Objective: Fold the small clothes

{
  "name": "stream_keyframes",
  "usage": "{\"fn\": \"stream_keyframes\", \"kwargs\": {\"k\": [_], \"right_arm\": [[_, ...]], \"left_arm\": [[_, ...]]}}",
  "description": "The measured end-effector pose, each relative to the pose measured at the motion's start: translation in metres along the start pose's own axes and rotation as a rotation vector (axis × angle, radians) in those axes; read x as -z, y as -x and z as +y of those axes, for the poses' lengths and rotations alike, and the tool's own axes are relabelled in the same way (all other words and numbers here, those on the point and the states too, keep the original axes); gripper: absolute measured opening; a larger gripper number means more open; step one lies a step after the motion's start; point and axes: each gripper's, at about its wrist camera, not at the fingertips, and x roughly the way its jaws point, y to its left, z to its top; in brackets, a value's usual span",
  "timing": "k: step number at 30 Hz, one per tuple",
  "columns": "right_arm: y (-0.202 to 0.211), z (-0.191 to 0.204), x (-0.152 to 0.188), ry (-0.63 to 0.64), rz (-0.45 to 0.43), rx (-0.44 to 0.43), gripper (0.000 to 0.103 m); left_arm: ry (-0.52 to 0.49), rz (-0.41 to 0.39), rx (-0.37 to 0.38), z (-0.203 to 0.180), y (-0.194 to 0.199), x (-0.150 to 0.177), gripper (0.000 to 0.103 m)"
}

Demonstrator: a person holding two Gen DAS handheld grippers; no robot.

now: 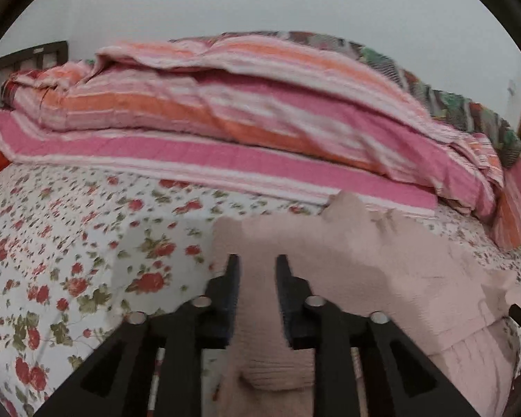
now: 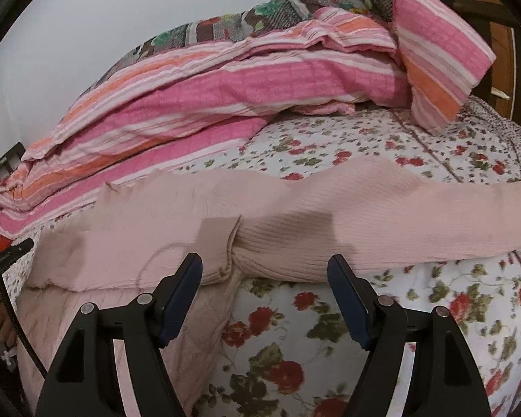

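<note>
Left tool (image 1: pixel 257 264) standing narrow, pink knit garment (image 1: pixel 382 260) bunching between fingers, pads apart from it; right tool (image 2: pixel 264 266) gaping wide, garment lying at 12 o'clock on floral bed (image 2: pixel 330 146).

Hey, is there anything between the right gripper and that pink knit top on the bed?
Nothing visible. The right gripper hangs open just short of the pink knit top, with only bare floral bedspread under its jaws. The striped quilt lies farther back, behind the top.
</note>
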Motion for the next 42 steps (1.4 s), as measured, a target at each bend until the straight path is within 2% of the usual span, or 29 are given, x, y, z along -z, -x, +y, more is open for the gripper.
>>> {"fn": "stream_keyframes", "kwargs": {"k": [1,2,5,7,9,11,13,15,19,22,25,28,36,40,41,42], "right_arm": [[0.003,-0.001,-0.001,0.000,-0.006,0.002,0.074],[0.006,-0.003,-0.001,-0.006,-0.012,-0.002,0.074],[0.014,-0.009,-0.002,-0.031,-0.030,-0.010,0.074],[0.018,-0.012,-0.004,-0.025,-0.025,-0.003,0.074],[0.026,-0.017,-0.008,-0.019,-0.029,0.031,0.074],[0.039,-0.027,-0.013,-0.025,-0.049,0.068,0.074],[0.055,-0.044,-0.020,-0.036,-0.054,0.081,0.074],[0.072,-0.063,-0.023,-0.025,-0.078,0.135,0.074],[0.096,-0.119,-0.019,-0.034,-0.110,0.285,0.074],[0.094,-0.168,-0.010,-0.109,-0.063,0.323,0.072],[0.088,-0.206,0.004,-0.197,-0.034,0.295,0.064],[0.075,-0.235,0.013,-0.287,-0.018,0.229,0.064],[0.055,-0.243,0.002,-0.330,-0.060,0.224,0.064],[0.042,-0.249,-0.012,-0.350,-0.043,0.244,0.062],[0.041,-0.249,-0.014,-0.347,-0.040,0.255,0.059],[0.039,-0.249,-0.018,-0.339,-0.041,0.273,0.041]], "left_arm": [[-0.007,0.007,0.000,-0.003,-0.001,0.000,0.039],[-0.018,0.027,-0.008,-0.006,-0.005,0.001,0.041],[-0.028,0.129,-0.034,-0.009,-0.028,0.008,0.042],[-0.032,0.170,-0.058,-0.008,-0.039,0.013,0.042],[-0.044,0.170,-0.069,-0.010,-0.038,0.014,0.043],[-0.061,0.165,-0.077,-0.013,-0.037,0.015,0.050],[-0.077,0.166,-0.086,-0.016,-0.037,0.016,0.064],[-0.083,0.163,-0.100,-0.017,-0.037,0.016,0.070],[-0.034,0.155,-0.077,-0.011,-0.035,0.012,0.073],[0.019,0.145,-0.058,-0.003,-0.035,0.008,0.073],[0.038,0.124,-0.058,-0.002,-0.032,0.006,0.073],[0.035,0.120,-0.073,-0.002,-0.033,0.006,0.073],[0.048,0.148,-0.076,0.000,-0.041,0.008,0.073],[0.047,0.155,-0.075,0.000,-0.043,0.008,0.073],[0.047,0.156,-0.075,0.000,-0.043,0.008,0.073],[0.047,0.155,-0.073,0.000,-0.042,0.008,0.073]]}}
